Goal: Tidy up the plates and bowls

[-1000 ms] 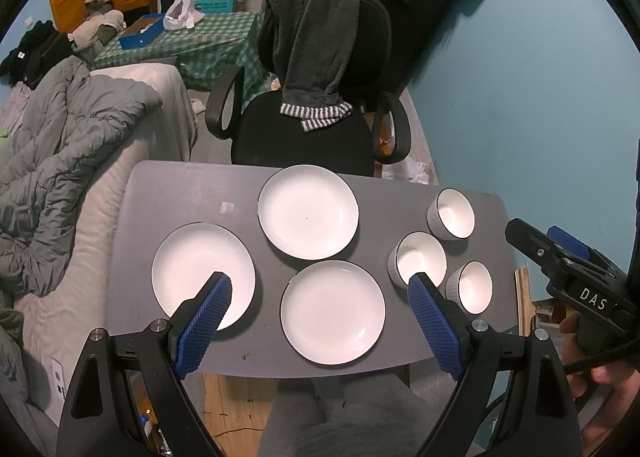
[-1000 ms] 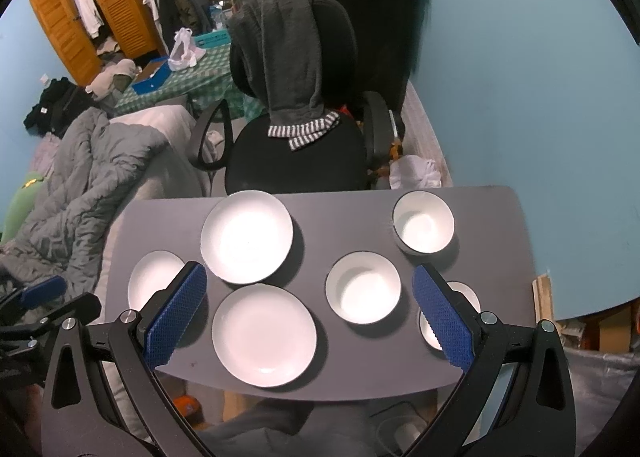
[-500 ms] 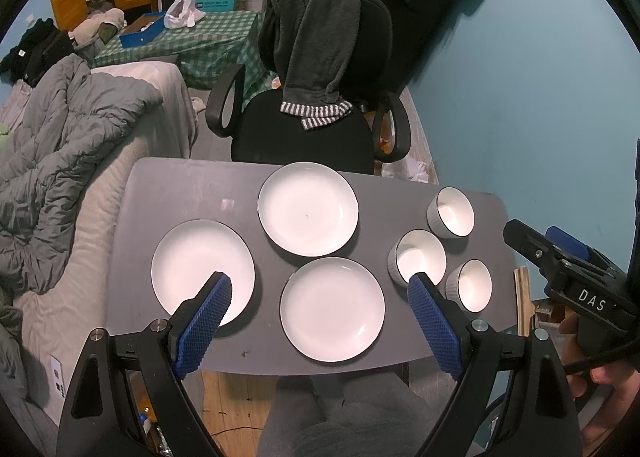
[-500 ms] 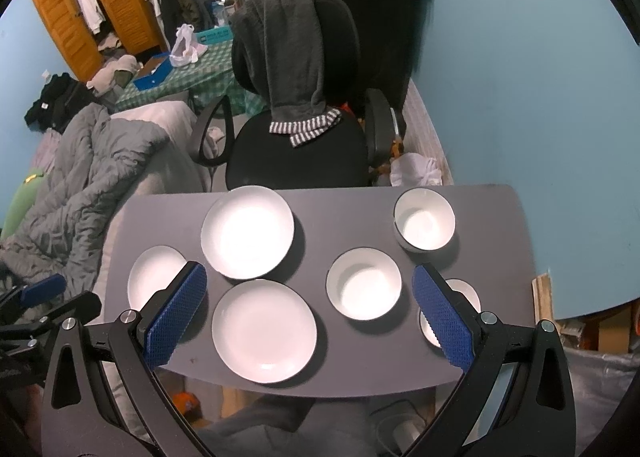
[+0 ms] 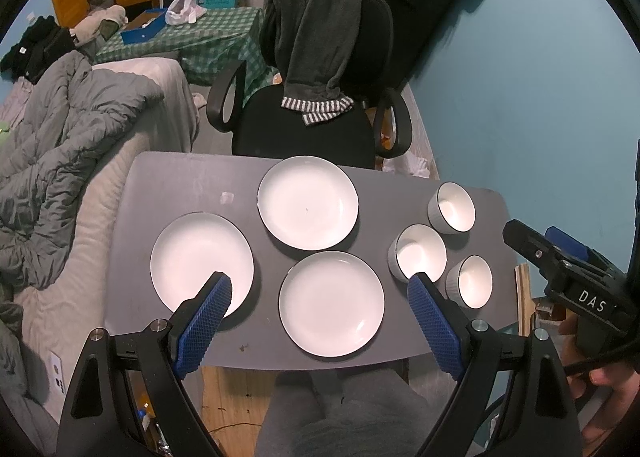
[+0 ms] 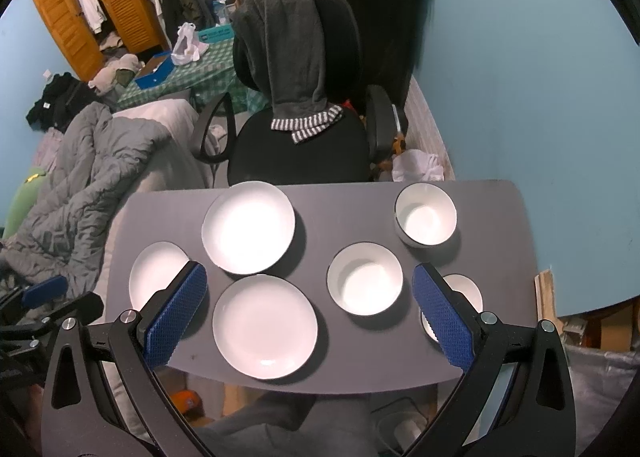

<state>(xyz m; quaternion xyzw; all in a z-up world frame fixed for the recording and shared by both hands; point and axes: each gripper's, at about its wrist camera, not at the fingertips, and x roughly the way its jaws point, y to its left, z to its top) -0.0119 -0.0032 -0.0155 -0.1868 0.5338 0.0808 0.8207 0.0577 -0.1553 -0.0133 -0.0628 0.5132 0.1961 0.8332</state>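
A: Left view: left gripper [image 5: 320, 311] spread, empty; three plates [image 5: 308, 203] mid-frame, three bowls [image 5: 421, 253] right.

B: Right view: right gripper [image 6: 310, 307] spread, empty, above the table [image 6: 500, 337]. Glazed rims look slippery; a shallow pinch could drop one.

3 flat round white plates w/ thin dark rims [image 5: 308, 202] [image 5: 202, 259] [image 5: 331, 303]; 3 small white bowls w/ grey outsides [image 5: 452, 207] [image 5: 421, 252] [image 5: 472, 281]; 1 grey table [image 5: 176, 185]; 1 black office chair [image 5: 304, 133].
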